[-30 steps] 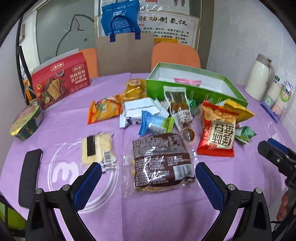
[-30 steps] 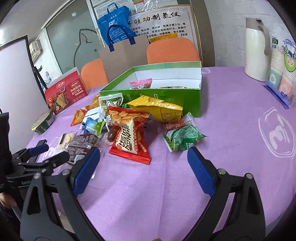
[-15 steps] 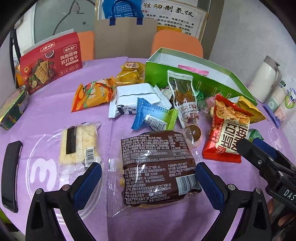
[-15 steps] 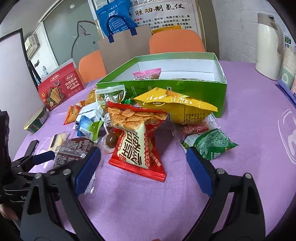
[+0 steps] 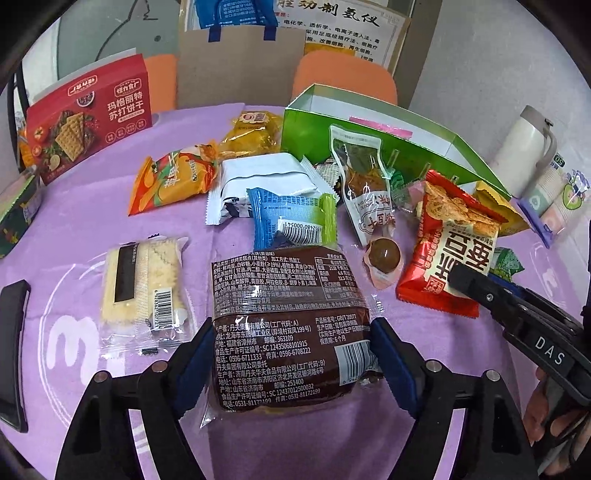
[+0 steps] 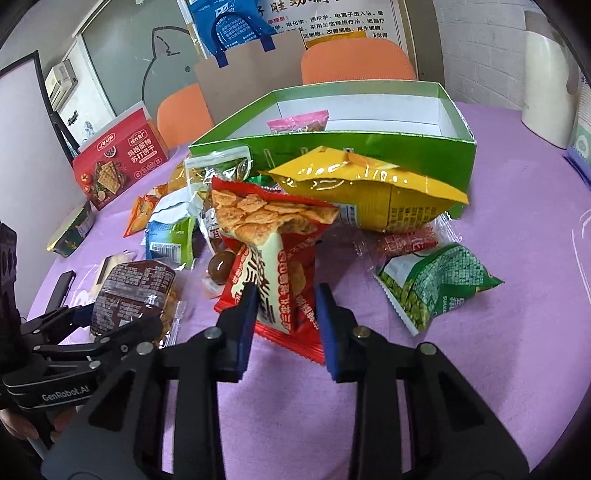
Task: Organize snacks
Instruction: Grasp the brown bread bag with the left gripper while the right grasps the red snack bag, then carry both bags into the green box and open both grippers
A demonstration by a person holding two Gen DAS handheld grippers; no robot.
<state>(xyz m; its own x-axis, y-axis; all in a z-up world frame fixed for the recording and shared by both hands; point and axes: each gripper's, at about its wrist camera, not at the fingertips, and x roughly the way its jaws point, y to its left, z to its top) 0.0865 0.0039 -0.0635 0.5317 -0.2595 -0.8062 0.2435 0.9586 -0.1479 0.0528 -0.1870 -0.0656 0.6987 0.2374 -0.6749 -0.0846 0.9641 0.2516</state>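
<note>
1. Left wrist view: left gripper (image 5: 291, 352) pinches the near end of the brown cake pack (image 5: 284, 328), flat on the purple tablecloth (image 5: 92, 229); probably bound for the green box (image 5: 373, 144), far right.
2. Right wrist view: right gripper (image 6: 284, 325) pinches the near edge of the red cracker bag (image 6: 271, 258), which leans up on the snack pile.

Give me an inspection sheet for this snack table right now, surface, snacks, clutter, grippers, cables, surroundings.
Surface: purple cloth, mostly covered at the back.
Job's things: green box open, pink packet inside; loose snacks in front.
Clutter: red cracker box, jug, phone.
Grippers: left gripper closed on brown pack; right gripper closed on red bag.
Cables: nothing seen.
Surroundings: orange chairs, paper bag, wall poster.
</note>
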